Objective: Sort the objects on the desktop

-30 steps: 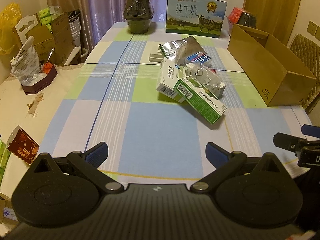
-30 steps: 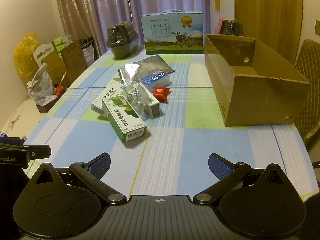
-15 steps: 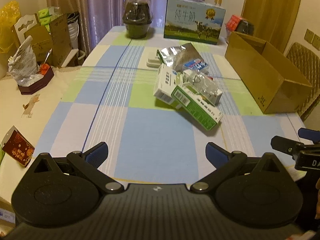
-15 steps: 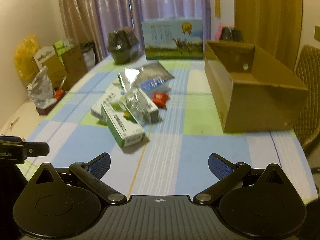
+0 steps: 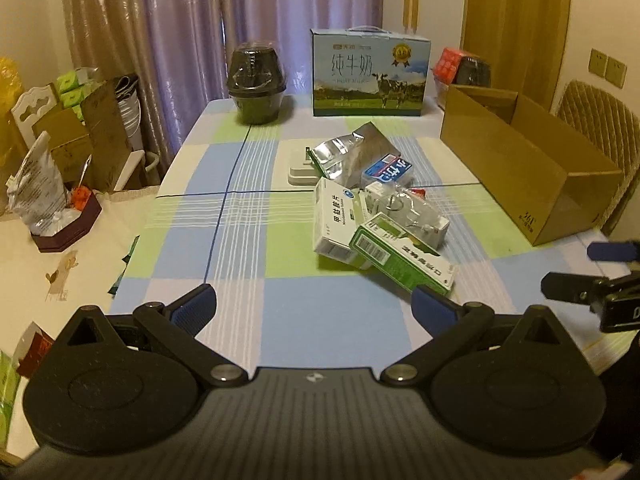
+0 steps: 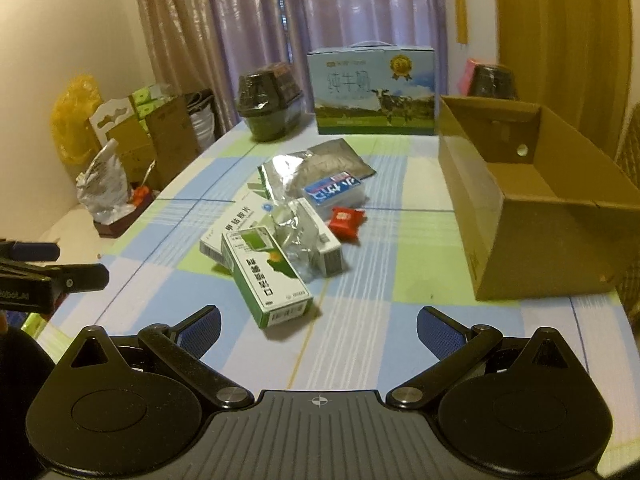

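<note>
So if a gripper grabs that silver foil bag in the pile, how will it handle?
The foil bag looks crumpled and lies flat, so it is probably floppy and light. Its shiny film may slip between pads. A blue packet rests on its near edge and would likely slide off when lifted.

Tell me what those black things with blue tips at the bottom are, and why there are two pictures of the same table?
They are grabbing tools that a person holds, one in each hand. Each has a camera looking along its two fingers, so you get two pictures. One looks from the left gripper, the other from the right gripper. Both are open and hold nothing. On the checked table lies a pile: a green medicine box, a white medicine box, a silver foil bag and a small red packet. Beside the pile stands an open cardboard box, and a milk carton stands at the far end.
</note>
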`<action>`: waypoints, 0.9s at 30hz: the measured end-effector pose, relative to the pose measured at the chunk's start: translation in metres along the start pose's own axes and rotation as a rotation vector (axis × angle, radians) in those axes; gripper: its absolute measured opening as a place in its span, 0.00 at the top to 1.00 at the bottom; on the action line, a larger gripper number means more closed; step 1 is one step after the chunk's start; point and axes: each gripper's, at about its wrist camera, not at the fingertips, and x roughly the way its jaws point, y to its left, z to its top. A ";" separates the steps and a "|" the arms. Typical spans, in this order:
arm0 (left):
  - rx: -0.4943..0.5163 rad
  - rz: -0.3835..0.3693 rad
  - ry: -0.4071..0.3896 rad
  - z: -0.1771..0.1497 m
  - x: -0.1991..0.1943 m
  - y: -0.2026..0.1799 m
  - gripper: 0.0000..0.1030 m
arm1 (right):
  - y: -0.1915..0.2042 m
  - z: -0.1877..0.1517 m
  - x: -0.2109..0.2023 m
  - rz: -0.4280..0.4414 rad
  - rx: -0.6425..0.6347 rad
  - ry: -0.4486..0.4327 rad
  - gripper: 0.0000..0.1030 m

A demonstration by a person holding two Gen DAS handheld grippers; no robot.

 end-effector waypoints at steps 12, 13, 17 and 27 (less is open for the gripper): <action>0.156 -0.001 0.090 0.023 0.050 -0.003 0.01 | 0.001 0.006 0.054 0.093 -0.111 0.083 0.02; 0.160 -0.006 0.092 0.024 0.054 -0.002 0.01 | 0.002 0.007 0.061 0.115 -0.121 0.086 0.02; 0.148 -0.028 0.111 0.030 0.072 0.005 0.01 | 0.003 0.010 0.088 0.173 -0.146 0.117 0.22; 0.146 -0.062 0.136 0.040 0.111 0.013 0.01 | 0.007 0.022 0.144 0.227 -0.203 0.175 0.36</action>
